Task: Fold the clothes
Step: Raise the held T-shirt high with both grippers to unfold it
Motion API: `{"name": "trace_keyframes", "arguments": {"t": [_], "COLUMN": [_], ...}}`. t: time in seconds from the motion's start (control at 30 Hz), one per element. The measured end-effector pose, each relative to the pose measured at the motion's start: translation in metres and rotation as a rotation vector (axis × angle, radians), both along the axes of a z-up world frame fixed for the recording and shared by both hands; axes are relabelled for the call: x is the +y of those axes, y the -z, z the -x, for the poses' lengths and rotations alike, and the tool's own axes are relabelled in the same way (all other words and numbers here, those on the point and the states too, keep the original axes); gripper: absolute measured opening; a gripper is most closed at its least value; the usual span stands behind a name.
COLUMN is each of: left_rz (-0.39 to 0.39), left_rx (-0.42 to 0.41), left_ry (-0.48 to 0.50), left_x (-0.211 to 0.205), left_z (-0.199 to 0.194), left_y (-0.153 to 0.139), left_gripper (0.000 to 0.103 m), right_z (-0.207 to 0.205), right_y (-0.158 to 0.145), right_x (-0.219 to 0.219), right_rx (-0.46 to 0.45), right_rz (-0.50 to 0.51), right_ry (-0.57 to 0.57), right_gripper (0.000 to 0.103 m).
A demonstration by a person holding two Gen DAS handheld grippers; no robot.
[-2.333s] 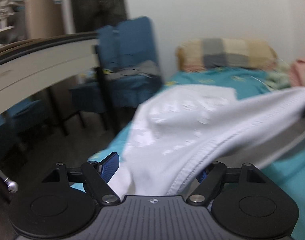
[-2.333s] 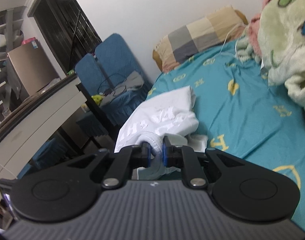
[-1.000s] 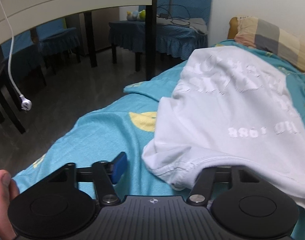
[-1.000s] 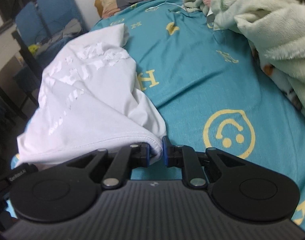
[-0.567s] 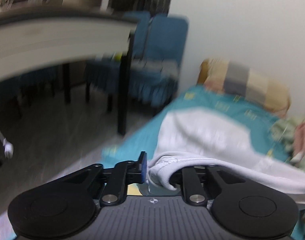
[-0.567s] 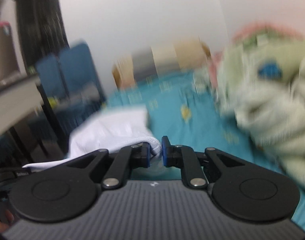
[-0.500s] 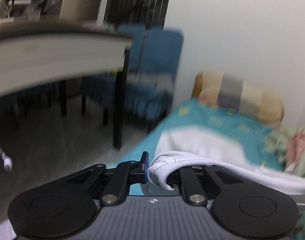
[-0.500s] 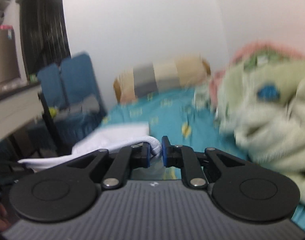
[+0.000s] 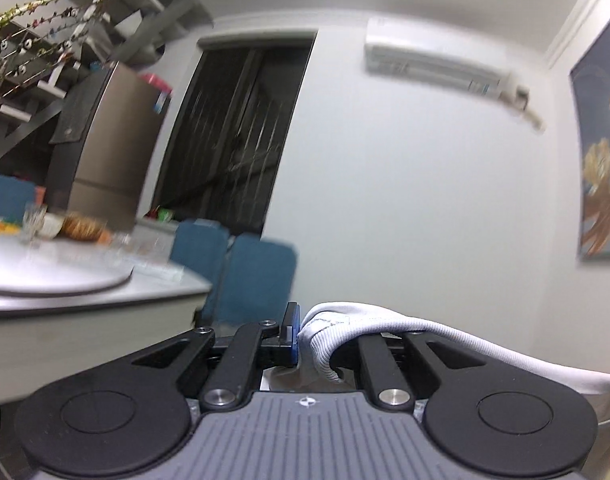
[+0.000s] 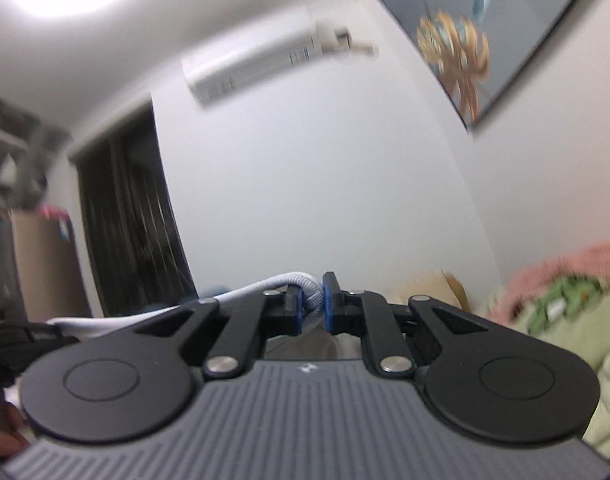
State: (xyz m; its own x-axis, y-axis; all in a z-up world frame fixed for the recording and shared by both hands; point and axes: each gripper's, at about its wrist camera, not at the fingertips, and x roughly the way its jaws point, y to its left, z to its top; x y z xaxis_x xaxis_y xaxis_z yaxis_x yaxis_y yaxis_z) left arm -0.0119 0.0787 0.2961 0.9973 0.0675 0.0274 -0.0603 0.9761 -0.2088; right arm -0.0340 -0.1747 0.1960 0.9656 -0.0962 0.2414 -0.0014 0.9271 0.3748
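Observation:
Both grippers are held high and the bed lies below both views. My left gripper is shut on the ribbed hem of the white shirt; the cloth bunches over the right finger and trails off to the right edge. In the right wrist view, my right gripper is shut on another part of the white shirt, a fold pinched between the blue pads, with the hem running off to the left. The rest of the shirt hangs below, hidden behind the gripper bodies.
A white dining table with dishes and two blue chairs stand to the left. A dark doorway and a wall air conditioner are ahead. A green and pink blanket and a pillow lie at right.
The left gripper shut on the shirt hem where it lay on the bed. Both grippers then rose with the shirt, and the views swung from the bed up to the wall.

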Motion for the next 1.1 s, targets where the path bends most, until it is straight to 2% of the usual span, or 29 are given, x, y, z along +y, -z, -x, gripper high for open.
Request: {"name": "trace_keyframes", "arguments": {"t": [0.17,0.27,0.37,0.47,0.6,0.7,0.83,0.97,1.1], "left_rz": [0.006,0.001,0.014,0.024,0.027,-0.019,-0.072,-0.088,-0.087], "left_rx": [-0.11,-0.146,-0.159,-0.156,-0.125,-0.096,-0.051,0.034,0.142], "left_ry": [0.036,0.048,0.064,0.078,0.088,0.068,0.059,0.073,0.094], "left_x": [0.002,-0.001,-0.003,-0.006,-0.011,-0.016,-0.034,-0.052,-0.066], "left_z": [0.056,0.092,0.119,0.135,0.138,0.103,0.019,-0.08,-0.188], "left_y": [-0.077,-0.117,-0.145,-0.167,-0.185,-0.179,-0.14,-0.085,-0.01], "left_gripper": [0.009,0.009,0.009,0.009,0.009,0.009,0.009,0.009,0.009], "right_z": [0.066,0.101,0.129,0.143,0.13,0.102,0.04,-0.04,-0.138], "right_y": [-0.065,-0.095,-0.117,-0.135,-0.15,-0.154,-0.137,-0.1,-0.042], "right_x": [0.001,0.0,0.001,0.0,-0.011,-0.02,-0.033,-0.043,-0.059], "right_rx": [-0.181,-0.261,-0.325,-0.354,-0.316,-0.244,-0.122,0.02,0.171], "right_rz": [0.016,0.013,0.019,0.035,0.058,0.095,0.134,0.145,0.125], "right_ry": [-0.012,-0.024,-0.027,-0.033,-0.046,-0.054,-0.035,-0.016,-0.006], "right_gripper": [0.013,0.013,0.013,0.013,0.013,0.013,0.013,0.013,0.013]}}
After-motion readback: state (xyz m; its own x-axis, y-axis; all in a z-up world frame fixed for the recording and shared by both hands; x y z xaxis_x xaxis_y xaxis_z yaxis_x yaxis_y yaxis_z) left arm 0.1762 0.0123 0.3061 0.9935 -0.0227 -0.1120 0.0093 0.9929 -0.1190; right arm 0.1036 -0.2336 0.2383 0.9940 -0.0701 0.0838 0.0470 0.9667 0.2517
